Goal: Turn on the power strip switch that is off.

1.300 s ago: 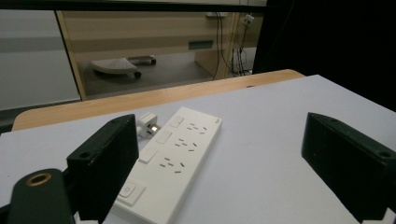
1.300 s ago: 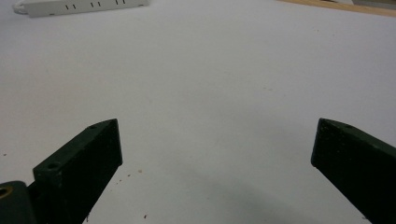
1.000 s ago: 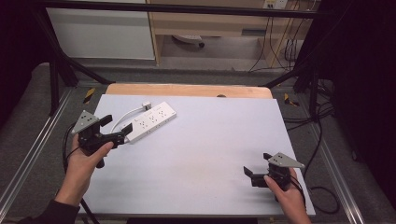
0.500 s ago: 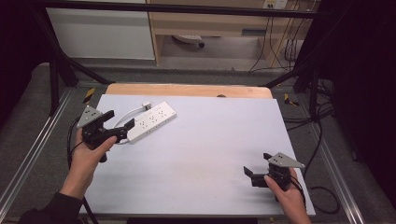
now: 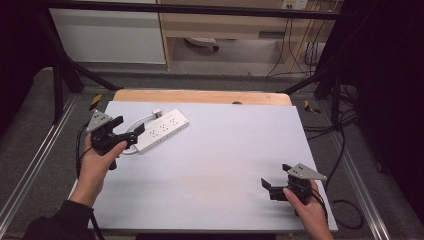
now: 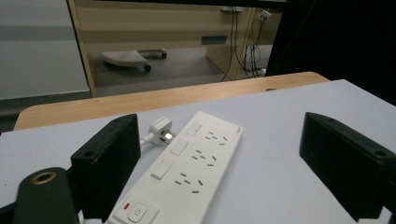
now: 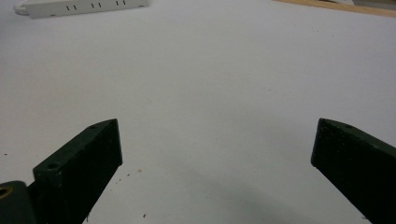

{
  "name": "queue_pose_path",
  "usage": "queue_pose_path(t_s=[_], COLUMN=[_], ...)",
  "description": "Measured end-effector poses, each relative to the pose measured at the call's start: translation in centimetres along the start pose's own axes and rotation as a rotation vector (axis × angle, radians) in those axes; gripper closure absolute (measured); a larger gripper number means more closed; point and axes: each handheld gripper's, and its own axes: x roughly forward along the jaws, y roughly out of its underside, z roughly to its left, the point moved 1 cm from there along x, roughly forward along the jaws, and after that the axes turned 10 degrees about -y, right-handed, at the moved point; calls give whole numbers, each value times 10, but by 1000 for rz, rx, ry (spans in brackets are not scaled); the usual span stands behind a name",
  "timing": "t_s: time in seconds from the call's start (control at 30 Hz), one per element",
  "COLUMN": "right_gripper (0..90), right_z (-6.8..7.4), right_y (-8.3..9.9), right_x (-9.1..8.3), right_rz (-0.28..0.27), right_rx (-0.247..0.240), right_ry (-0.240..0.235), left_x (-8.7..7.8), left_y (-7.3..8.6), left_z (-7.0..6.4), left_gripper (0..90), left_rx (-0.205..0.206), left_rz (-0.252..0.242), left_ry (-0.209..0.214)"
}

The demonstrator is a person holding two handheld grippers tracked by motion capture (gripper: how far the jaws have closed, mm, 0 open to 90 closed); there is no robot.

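Power strip between spread left claw jaws

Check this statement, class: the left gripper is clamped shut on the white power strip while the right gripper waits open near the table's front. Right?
Wrong on one point: the left gripper is open, its jaws astride the power strip, as the left gripper view shows. The right gripper is indeed open.
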Motion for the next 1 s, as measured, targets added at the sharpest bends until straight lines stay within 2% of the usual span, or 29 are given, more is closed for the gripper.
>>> queue_pose_path(t_s=[0.3,0.7,1.0], right_gripper=[24,24,24], right_z=[0,0,0], right_y=[0,0,0], right_x=[0,0,0], right_rz=[0,-4,-3], right_rx=[-2,1,0], right_ry=[1,-2,-4], left_x=[12,27,36], left_y=[3,9,13], left_z=[3,6,12], left_gripper=[137,141,154], left_rx=[-11,4,-4], left_rz=[25,57,83], left_ry=[-11,-46,-72])
